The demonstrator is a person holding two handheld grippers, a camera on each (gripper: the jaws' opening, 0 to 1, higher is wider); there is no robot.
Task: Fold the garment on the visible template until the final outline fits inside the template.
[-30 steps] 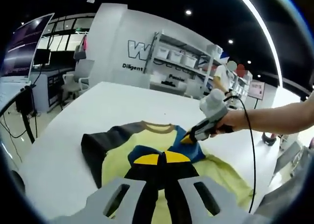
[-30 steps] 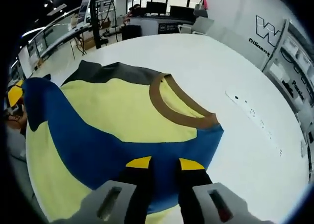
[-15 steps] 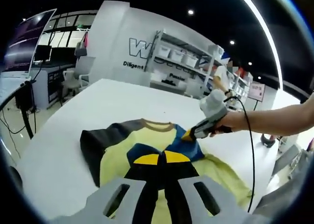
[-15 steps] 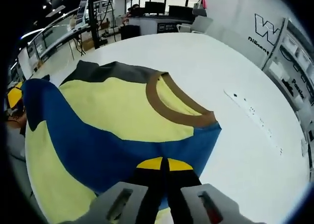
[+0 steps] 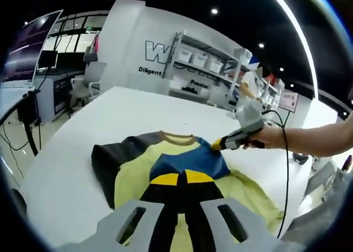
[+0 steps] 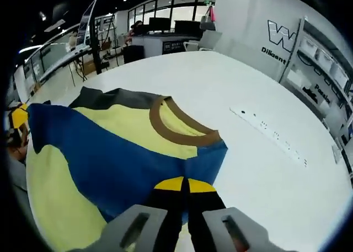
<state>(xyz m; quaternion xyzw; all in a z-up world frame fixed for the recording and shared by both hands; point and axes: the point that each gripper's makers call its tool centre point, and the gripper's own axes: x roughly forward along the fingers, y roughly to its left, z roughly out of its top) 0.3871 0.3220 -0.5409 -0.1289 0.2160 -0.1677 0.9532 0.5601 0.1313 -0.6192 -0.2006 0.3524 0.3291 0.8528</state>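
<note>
Yellow-blue garment (image 6: 105, 153) flat on table (image 6: 265, 169), brown collar (image 6: 176, 130) pointing away.

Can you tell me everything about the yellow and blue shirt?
The shirt is soft cloth, pale yellow with a wide blue band, a dark grey sleeve and a brown collar. It lies partly folded on the white table. The right gripper is shut on its blue edge near the collar; the left gripper pinches the blue band too.

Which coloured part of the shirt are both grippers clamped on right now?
The blue band: both the right gripper and left gripper pinch it, not the yellow body or brown collar.
</note>
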